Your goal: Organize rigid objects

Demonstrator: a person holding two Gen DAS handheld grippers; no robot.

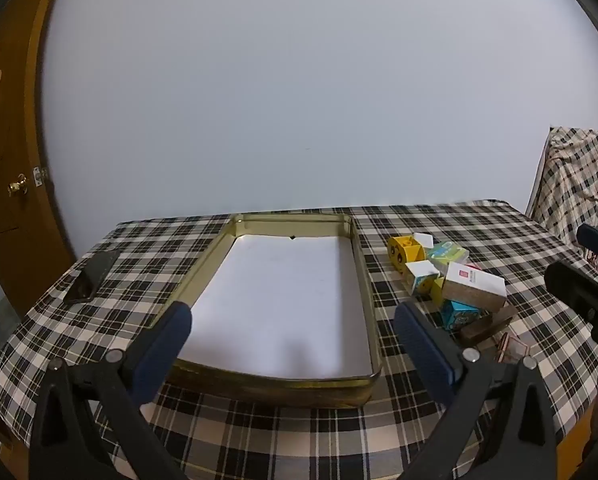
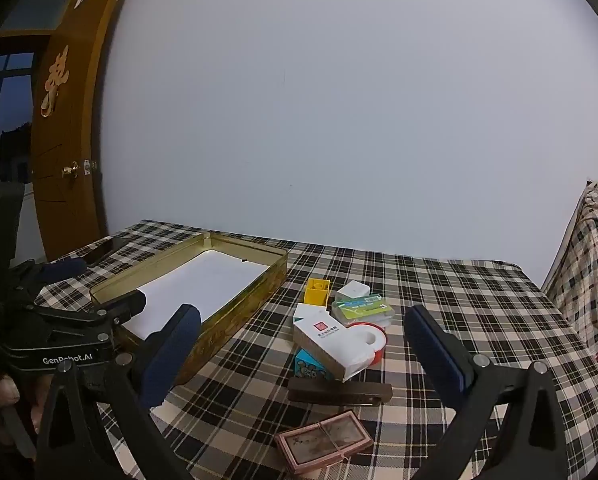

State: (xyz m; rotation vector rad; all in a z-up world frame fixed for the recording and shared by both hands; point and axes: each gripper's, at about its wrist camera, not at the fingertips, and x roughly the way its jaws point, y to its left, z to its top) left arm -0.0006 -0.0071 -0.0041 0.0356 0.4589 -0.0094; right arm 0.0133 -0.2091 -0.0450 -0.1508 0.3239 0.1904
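Banded card deck (image 2: pixel 324 441) before rectangular gold tin (image 2: pixel 277 276).

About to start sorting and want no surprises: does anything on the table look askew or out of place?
Yes: the small boxes are jumbled beside the gold tin, which holds only white paper. The white carton lies tilted on the blue box and tape roll.

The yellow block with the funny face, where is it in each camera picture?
Left wrist view: the yellow block is right of centre, at the far end of the pile, beside the gold tin.
Right wrist view: the yellow block is near the middle, at the far end of the pile, right of the tin.
Shared landmark: the gold tin lined with white.
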